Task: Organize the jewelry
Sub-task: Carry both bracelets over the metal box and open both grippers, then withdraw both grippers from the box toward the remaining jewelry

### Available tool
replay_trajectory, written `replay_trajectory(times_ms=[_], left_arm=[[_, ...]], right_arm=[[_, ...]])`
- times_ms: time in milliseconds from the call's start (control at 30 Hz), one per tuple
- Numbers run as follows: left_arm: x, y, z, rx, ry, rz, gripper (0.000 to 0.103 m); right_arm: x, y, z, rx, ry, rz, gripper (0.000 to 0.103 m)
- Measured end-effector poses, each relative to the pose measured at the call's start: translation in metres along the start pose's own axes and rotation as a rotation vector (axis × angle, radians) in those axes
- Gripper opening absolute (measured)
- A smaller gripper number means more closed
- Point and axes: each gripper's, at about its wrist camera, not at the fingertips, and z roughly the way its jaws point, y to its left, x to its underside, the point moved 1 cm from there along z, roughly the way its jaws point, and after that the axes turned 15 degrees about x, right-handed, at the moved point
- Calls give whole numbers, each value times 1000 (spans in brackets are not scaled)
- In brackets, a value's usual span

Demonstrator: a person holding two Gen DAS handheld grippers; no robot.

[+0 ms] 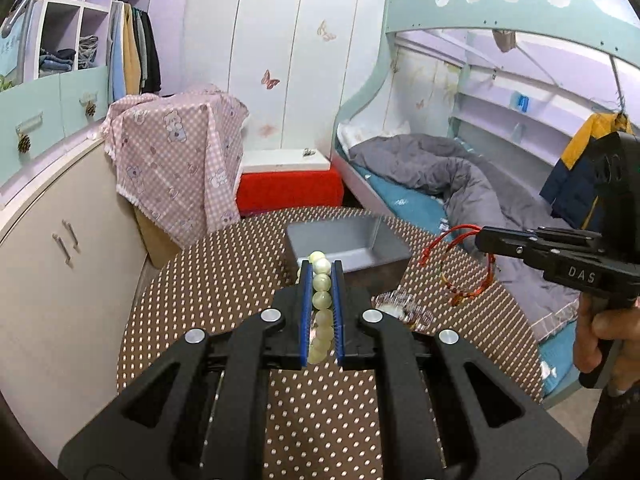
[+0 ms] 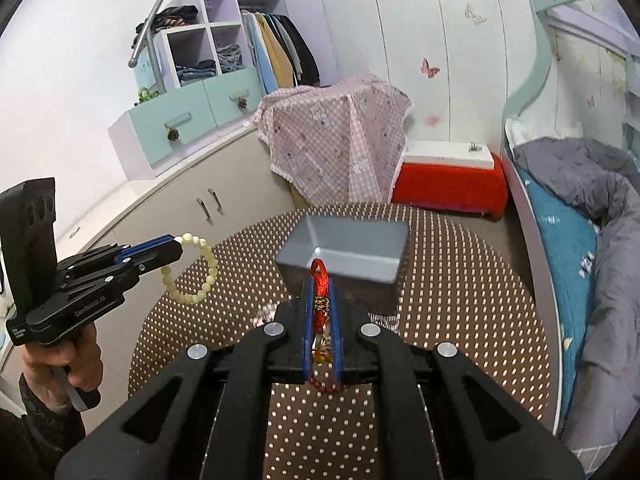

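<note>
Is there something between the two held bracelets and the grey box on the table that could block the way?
Nothing visible blocks it. The left gripper holds the pale bead bracelet and the right gripper holds the red cord bracelet, both in the air before the open grey box. More jewelry lies lower, on the table.

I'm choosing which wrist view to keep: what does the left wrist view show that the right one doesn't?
Only the left: the bunk bed's shelves and a hanging yellow-and-navy jacket. Only the right: the pale bead bracelet hanging as a full loop from the left hand-held gripper. Both: the grey box on the dotted table, and the red cord bracelet clamped in the right hand-held gripper.
</note>
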Motion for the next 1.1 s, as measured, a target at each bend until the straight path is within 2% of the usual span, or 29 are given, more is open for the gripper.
replay_trajectory(times_ms=[133, 267, 400, 500, 600, 633, 667, 700, 733, 767, 833, 1000, 1100], left_arm=[[-27, 4, 9, 26, -10, -12, 9], [-57, 9, 30, 32, -2, -14, 9], [-76, 14, 55, 33, 24, -27, 9], [-83, 20, 78, 33, 57, -46, 9], [-84, 28, 105, 4, 131, -63, 10], [-84, 29, 109, -6, 141, -67, 16], [-84, 31, 110, -16, 145, -73, 29], [-83, 34, 108, -39, 137, -81, 74], [-82, 36, 98, -82, 80, -83, 97], [-83, 35, 91, -97, 39, -77, 97], [-82, 36, 76, -126, 11, -67, 97], [-79, 30, 38, -213, -53, -47, 97], [-74, 20, 14, -227, -91, -37, 97]], right_arm=[[-29, 2, -1, 0, -31, -6, 6], [-57, 0, 15, 32, -37, -7, 6], [-73, -5, 45, 50, 7, 2, 6], [-76, -9, 78, 62, 72, 8, 6], [-76, -12, 101, 74, 125, 29, 12], [-74, -15, 107, 90, 138, 43, 26], [-73, -16, 105, 101, 134, 54, 51], [-73, -18, 102, 128, 118, 67, 64], [-72, -22, 95, 168, 88, 81, 80], [-71, -24, 89, 169, 70, 93, 91], [-69, -31, 78, 176, 45, 112, 95], [-65, -47, 46, 219, -11, 175, 95], [-63, -50, 28, 235, -43, 183, 95]])
